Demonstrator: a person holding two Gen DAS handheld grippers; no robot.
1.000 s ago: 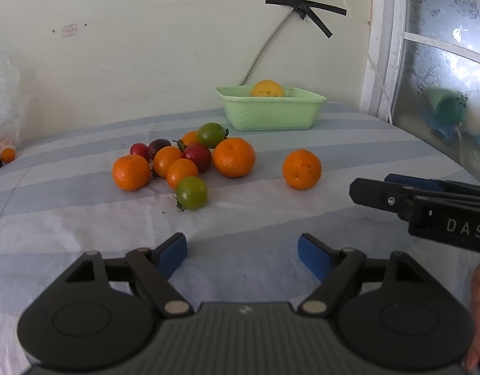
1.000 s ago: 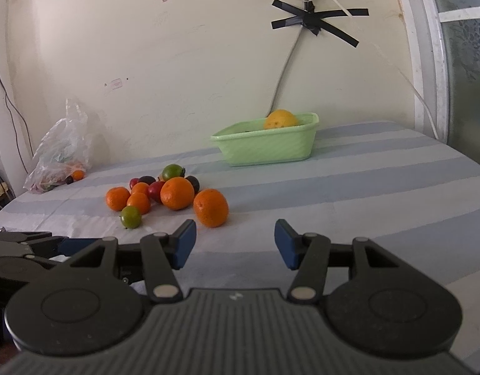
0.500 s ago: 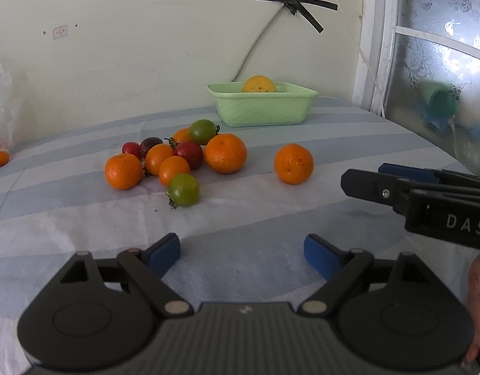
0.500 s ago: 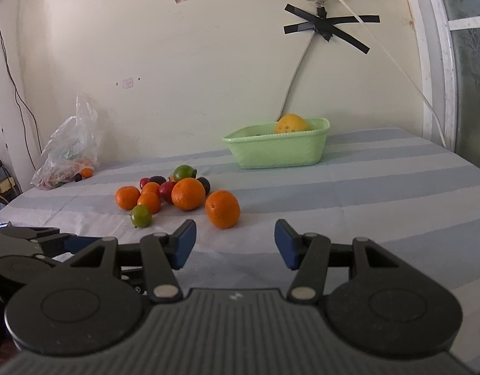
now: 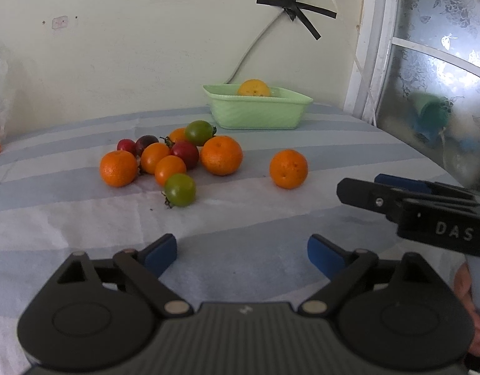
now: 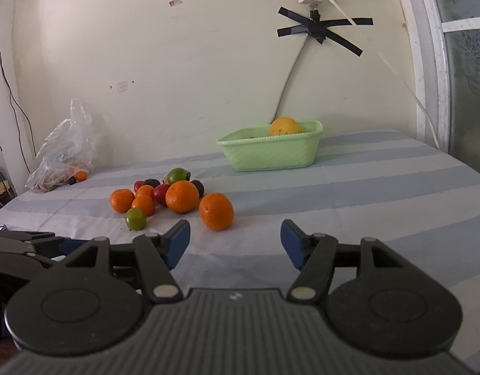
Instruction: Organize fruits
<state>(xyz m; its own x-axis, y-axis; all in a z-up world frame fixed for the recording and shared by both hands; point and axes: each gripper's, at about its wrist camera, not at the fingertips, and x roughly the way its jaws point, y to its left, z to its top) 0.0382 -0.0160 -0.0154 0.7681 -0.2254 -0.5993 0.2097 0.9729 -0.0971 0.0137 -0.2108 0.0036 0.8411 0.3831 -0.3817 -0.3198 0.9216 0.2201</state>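
Note:
A cluster of oranges and red and green tomatoes [image 5: 174, 156] [image 6: 158, 197] lies on the striped tablecloth. One orange [image 5: 288, 168] [image 6: 216, 211] sits apart to its right. A light green basket [image 5: 258, 111] [image 6: 271, 150] stands at the back near the wall with a yellow-orange fruit [image 5: 254, 87] [image 6: 283, 126] inside. My left gripper [image 5: 241, 253] is open and empty, short of the fruit. My right gripper [image 6: 235, 243] is open and empty, with the lone orange just beyond its left finger. The right gripper shows at the right of the left wrist view [image 5: 364, 190].
A clear plastic bag [image 6: 63, 153] with small fruit lies at the far left by the wall. A taped cable [image 6: 318, 31] runs down the wall behind the basket. A frosted window [image 5: 433, 72] borders the table on the right.
Both grippers have lifted and tilted slightly, so the fruit and basket sit a little differently in view. Both stay open and empty. No fruit has moved.

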